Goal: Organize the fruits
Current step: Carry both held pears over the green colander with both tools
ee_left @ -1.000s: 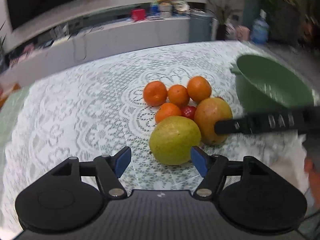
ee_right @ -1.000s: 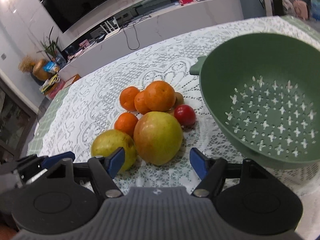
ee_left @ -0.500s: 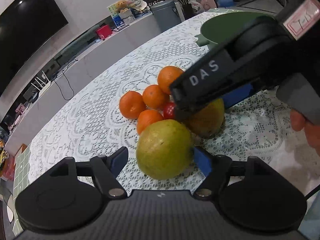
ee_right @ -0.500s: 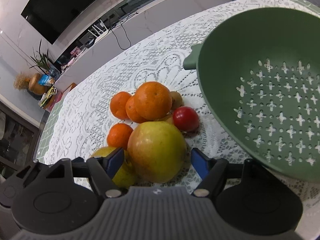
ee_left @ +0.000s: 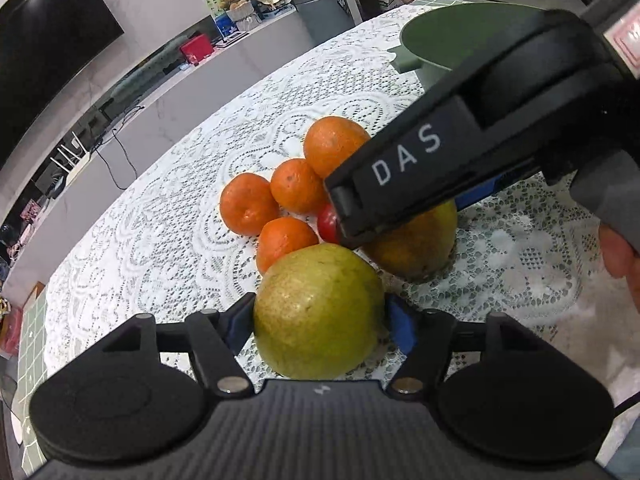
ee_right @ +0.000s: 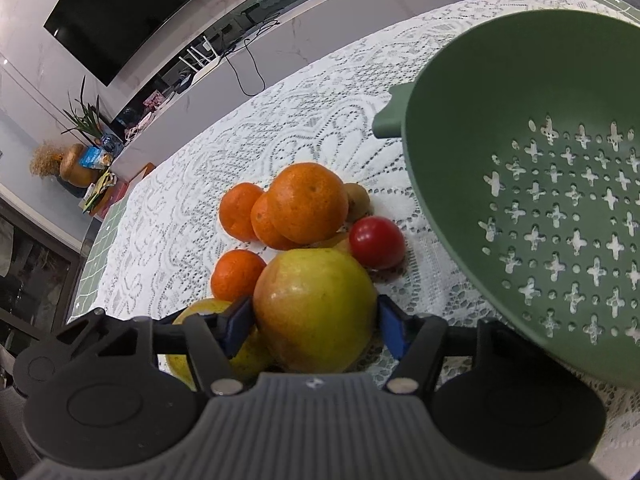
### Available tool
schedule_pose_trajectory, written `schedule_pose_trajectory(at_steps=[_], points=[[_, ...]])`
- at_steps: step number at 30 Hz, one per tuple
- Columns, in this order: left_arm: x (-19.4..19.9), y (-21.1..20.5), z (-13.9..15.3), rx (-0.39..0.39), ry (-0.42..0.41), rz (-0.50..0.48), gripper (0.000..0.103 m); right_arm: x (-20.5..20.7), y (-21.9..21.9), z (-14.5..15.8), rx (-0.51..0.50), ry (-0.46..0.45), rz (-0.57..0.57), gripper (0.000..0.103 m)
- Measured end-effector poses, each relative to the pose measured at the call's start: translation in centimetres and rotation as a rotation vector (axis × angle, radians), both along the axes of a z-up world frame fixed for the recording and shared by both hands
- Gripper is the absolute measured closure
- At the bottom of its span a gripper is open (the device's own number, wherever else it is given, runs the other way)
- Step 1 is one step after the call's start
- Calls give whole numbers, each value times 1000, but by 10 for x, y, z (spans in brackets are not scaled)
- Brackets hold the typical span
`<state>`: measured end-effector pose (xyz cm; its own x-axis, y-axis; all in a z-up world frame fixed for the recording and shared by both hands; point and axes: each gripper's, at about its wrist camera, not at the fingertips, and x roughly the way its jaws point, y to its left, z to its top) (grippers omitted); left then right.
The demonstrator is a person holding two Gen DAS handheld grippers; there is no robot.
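Two grippers closing: left gripper (ee_left: pixel 320 322) pads against a green pear (ee_left: pixel 318 312); right gripper (ee_right: pixel 314 324) pads against a yellow-red apple (ee_right: pixel 316 308), green colander (ee_right: pixel 540 200) to its right.

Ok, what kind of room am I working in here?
Most likely a home living or dining room: a lace tablecloth covers the table, a large dark TV screen hangs on the wall, and a houseplant stands by the low cabinet.

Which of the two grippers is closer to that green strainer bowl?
Right. The right gripper straddles the reddish-yellow fruit just beside the green strainer bowl, jaws closing. The left gripper closes around the green fruit, farther away.
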<state>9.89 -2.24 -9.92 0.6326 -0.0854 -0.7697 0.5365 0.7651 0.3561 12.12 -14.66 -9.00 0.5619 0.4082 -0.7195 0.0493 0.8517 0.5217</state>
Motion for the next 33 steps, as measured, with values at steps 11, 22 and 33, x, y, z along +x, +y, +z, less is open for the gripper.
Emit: schedule_pose_trajectory(at_steps=[11,22,33], points=[[-1,11,10,-71,37,73,26,-6,-1,11,-13,-28,36,41],[-25,33,41,-198,78,210,26,-31,-7,43,-42,-117,112,41],[-30,25,98,-347,100,238,26,-68,-46,90,-129,-252,172,41]])
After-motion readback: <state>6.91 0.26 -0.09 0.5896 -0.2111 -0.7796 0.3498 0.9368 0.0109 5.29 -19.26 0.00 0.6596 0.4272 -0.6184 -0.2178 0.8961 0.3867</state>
